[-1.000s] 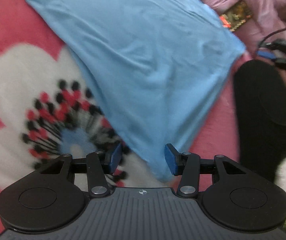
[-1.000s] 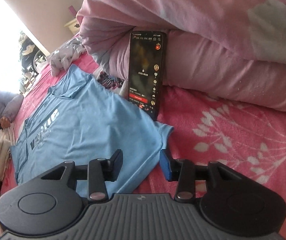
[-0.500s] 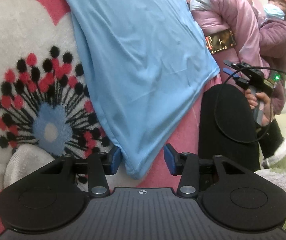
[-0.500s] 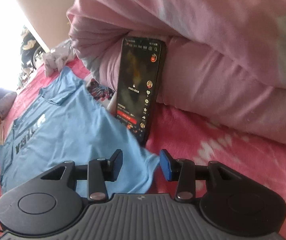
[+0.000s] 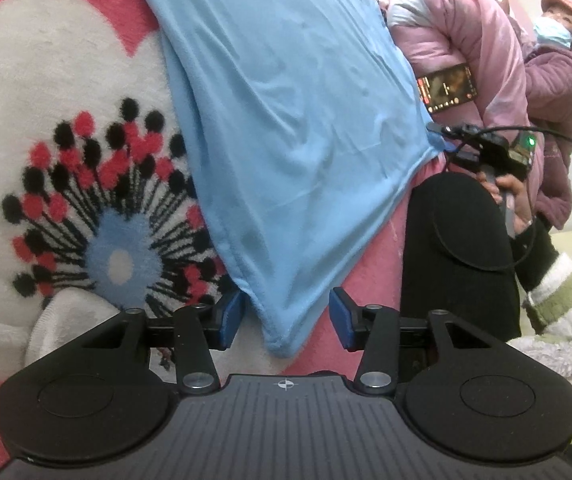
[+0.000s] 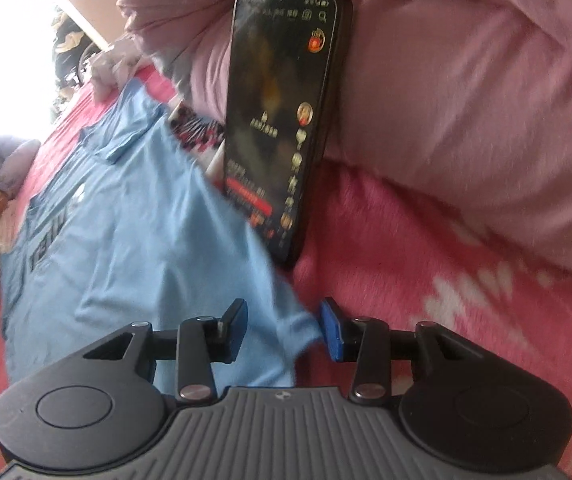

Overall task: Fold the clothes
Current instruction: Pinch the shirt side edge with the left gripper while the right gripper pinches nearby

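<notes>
A light blue T-shirt (image 5: 286,140) lies spread on a pink blanket (image 5: 1,4) with a big white flower. Its near hem corner hangs between the blue pads of my left gripper (image 5: 286,320), which is open and does not press the cloth. In the right wrist view the same shirt (image 6: 125,240) shows dark lettering. Another hem corner reaches in between the pads of my right gripper (image 6: 281,328), also open. That right gripper (image 5: 446,140) appears in the left wrist view at the shirt's far corner, held by a hand.
A lit phone (image 6: 281,120) leans upright against a bulky pink quilt (image 6: 466,100) just beyond the shirt corner. A person in a purple jacket (image 5: 558,80) stands at the right, with a black trouser leg (image 5: 458,260) against the bed edge. A white cloth (image 5: 57,320) lies near my left finger.
My left gripper has rolled and shifted, bringing the hem corner between its pads. My right gripper has sunk toward the shirt's other corner and the phone. Both stay open.
</notes>
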